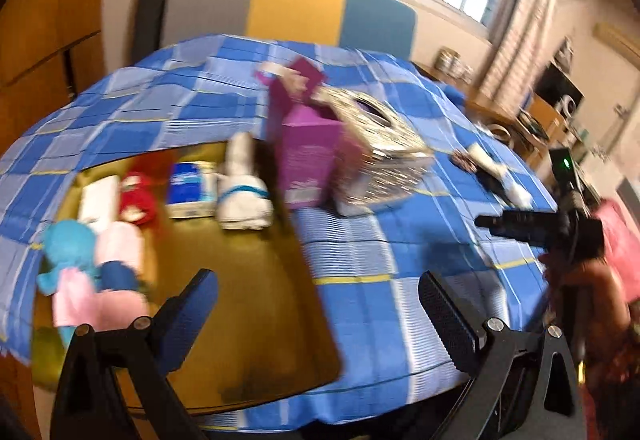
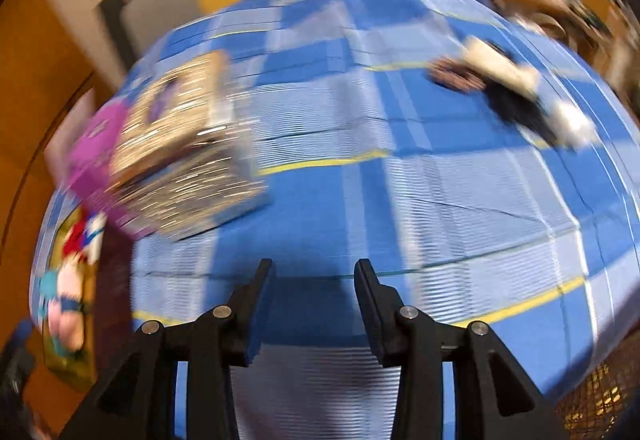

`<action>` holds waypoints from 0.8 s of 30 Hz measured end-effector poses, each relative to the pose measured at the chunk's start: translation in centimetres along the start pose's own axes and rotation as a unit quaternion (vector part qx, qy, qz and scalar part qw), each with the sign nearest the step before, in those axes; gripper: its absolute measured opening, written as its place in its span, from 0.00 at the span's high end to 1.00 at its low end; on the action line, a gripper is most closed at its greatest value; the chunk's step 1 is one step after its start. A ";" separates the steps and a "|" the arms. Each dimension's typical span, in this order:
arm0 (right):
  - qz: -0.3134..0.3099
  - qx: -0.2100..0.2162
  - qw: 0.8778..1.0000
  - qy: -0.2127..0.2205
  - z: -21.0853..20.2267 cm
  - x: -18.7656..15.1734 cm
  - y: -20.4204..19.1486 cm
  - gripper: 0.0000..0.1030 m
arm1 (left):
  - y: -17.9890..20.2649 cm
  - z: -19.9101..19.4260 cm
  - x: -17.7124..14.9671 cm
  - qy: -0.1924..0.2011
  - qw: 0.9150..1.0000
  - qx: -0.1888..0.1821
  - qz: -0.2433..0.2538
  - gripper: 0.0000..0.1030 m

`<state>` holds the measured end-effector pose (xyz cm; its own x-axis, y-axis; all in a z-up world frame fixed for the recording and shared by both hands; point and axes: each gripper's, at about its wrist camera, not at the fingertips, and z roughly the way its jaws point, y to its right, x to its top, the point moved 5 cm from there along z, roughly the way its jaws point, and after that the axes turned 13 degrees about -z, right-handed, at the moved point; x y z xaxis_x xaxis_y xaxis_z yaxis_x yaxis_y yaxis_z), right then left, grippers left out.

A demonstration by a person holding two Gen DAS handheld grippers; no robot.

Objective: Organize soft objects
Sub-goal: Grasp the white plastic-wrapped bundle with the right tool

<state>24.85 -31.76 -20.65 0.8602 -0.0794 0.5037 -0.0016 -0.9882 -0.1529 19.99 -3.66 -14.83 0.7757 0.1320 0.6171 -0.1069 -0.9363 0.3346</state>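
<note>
My 2 sets of fingers, left [image 1: 318,314] wide apart, right [image 2: 315,306] narrower, hold nothing. Socks [image 2: 516,89] lie well beyond the glittery tissue box [image 1: 378,149]. Rushing, I might clip that box.

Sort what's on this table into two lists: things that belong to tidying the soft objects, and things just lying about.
Job:
- gold tray
- blue and pink plush toy
- red plush
- rolled white cloth
- black and white soft item, off the tray

Lying about:
- purple box
- silver tissue box
- blue and white packet
</note>
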 end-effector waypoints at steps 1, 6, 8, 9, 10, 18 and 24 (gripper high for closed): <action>0.019 0.000 1.000 -0.002 0.0 0.0 1.4 0.60 | 0.8 0.3 -0.2 -0.006 1.000 -0.003 0.007 0.02; 0.115 -0.014 0.993 -0.001 -0.3 0.7 9.6 0.55 | 4.2 2.4 -0.6 -0.041 0.999 -0.014 0.026 0.02; 0.144 -0.029 0.989 0.004 -0.9 1.4 13.0 0.51 | 5.0 2.9 -0.6 -0.049 0.998 -0.018 0.029 0.02; 0.153 -0.036 0.988 0.008 -1.2 1.9 14.5 0.45 | 5.7 3.4 -0.7 -0.055 0.998 -0.018 0.034 0.02; 0.159 -0.043 0.986 0.013 -1.5 2.3 15.7 0.37 | 6.1 3.6 -0.8 -0.057 0.997 -0.021 0.036 0.02; 0.202 -0.119 0.970 0.065 -2.4 6.5 25.6 0.28 | 10.0 5.9 -1.4 -0.083 0.994 -0.031 0.067 0.02; 0.206 -0.118 0.971 0.027 1.3 7.3 28.7 0.28 | 12.9 7.8 -1.5 -0.095 0.991 -0.037 0.083 0.02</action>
<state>31.73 -60.58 -22.45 0.7340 -0.4741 0.4863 -0.4612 -0.8735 -0.1556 22.29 -18.47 -16.98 0.8459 -0.0927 0.5252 -0.2832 -0.9125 0.2951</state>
